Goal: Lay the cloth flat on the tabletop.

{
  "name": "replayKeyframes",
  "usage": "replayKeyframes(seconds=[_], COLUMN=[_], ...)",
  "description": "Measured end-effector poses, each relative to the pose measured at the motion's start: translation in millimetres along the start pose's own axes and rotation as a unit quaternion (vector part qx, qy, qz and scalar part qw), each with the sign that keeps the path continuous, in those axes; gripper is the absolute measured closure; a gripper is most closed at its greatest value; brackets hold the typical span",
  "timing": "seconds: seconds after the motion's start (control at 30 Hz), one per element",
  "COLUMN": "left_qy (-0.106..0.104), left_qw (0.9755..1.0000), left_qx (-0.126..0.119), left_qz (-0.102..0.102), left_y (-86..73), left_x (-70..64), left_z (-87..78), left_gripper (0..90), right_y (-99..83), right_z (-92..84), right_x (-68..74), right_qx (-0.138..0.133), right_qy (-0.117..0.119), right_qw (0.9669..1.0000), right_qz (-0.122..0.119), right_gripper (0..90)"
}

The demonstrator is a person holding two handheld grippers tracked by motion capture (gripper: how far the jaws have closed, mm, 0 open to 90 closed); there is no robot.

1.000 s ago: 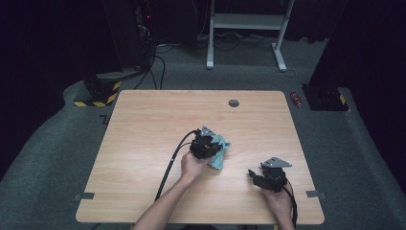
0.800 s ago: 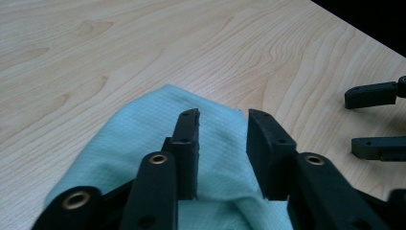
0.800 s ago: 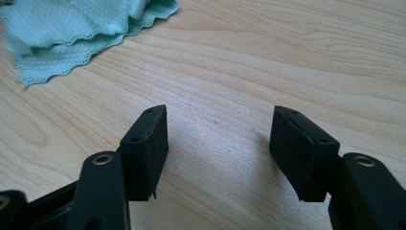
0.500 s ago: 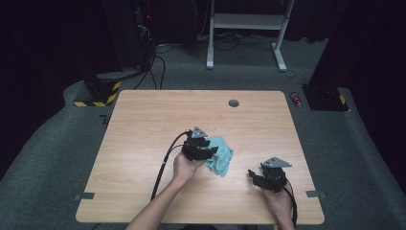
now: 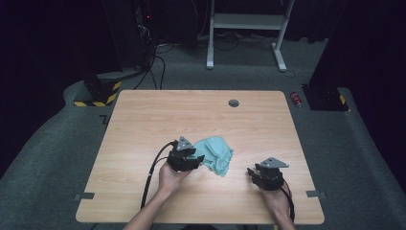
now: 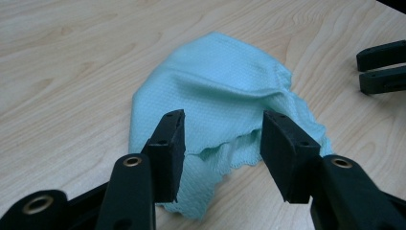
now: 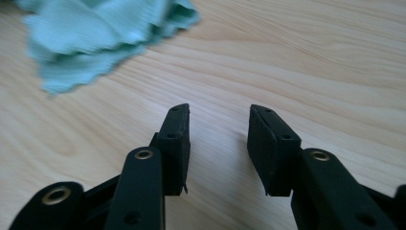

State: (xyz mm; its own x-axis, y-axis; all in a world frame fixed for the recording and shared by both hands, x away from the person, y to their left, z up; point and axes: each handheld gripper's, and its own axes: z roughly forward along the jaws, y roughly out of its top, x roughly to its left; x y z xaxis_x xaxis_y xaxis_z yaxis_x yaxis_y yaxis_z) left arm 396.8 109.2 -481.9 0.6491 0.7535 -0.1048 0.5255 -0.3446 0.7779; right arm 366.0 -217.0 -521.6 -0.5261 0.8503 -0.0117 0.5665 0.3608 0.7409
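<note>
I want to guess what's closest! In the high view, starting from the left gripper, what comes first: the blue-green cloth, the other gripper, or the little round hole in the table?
1. Cloth: right beside the left gripper.
2. Right gripper: farther along the near edge.
3. Round hole: near the far edge.

Cloth (image 6: 215,81) pale mint green, fine woven dot texture, scalloped edge. Counter (image 5: 143,120) light wood grain, beige-tan. Left gripper (image 6: 222,139) and right gripper (image 7: 218,143) black with brass-coloured rivets. Floor (image 5: 57,143) grey carpet. Yellow-black striped block (image 5: 98,93) beyond the counter.
</note>
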Motion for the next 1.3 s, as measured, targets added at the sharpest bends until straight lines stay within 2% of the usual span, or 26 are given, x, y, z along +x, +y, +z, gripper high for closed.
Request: replayKeyframes(seconds=[0.1,0.17,0.37,0.43,0.53,0.73,0.93,1.03,1.2,1.3], left_qy=[-0.017,-0.029,-0.056,-0.059,-0.044,-0.025,-0.017,-0.014,-0.014,-0.01], left_qw=[0.9998,0.9995,0.9982,0.9979,0.9983,0.999,0.9989,0.9986,0.9991,0.9995], left_qx=[0.009,0.011,0.015,0.016,0.02,0.028,0.03,0.03,0.019,0.014], left_qz=[-0.004,0.001,0.015,0.02,0.033,0.025,0.033,0.042,0.036,0.025], left_y=[-1.7,-2.1,1.4,4.0,7.4,9.1,12.5,16.6,23.1,25.4], left_x=[-5.5,-11.7,-35.8,-41.9,-48.3,-46.5,-42.7,-41.8,-35.9,-29.0], left_z=[4.5,9.3,28.0,33.4,41.9,53.8,56.9,56.0,49.0,44.2], left_gripper=[51.4,51.1,49.9,50.0,51.5,59.8,79.2,86.2,87.8,88.0], right_y=[4.7,10.0,23.0,24.4,25.0,26.1,29.2,30.0,29.6,29.0], right_z=[0.8,3.2,15.4,18.0,20.8,24.2,30.8,34.0,33.3,32.1], right_x=[14.8,24.7,47.8,52.7,57.7,63.8,70.1,73.1,73.9,72.4], right_qx=[-0.019,-0.025,-0.023,-0.024,-0.021,-0.016,-0.014,-0.004,-0.001,0.0], right_qy=[0.025,0.044,0.074,0.08,0.084,0.089,0.091,0.09,0.089,0.089], right_qw=[0.9994,0.9985,0.996,0.9955,0.9951,0.9944,0.9938,0.9937,0.9929,0.9924], right_qz=[-0.012,-0.021,-0.043,-0.046,-0.049,-0.055,-0.062,-0.067,-0.079,-0.085], right_gripper=[63.4,65.5,69.3,69.7,69.9,68.3,67.2,71.8,85.9,89.8])
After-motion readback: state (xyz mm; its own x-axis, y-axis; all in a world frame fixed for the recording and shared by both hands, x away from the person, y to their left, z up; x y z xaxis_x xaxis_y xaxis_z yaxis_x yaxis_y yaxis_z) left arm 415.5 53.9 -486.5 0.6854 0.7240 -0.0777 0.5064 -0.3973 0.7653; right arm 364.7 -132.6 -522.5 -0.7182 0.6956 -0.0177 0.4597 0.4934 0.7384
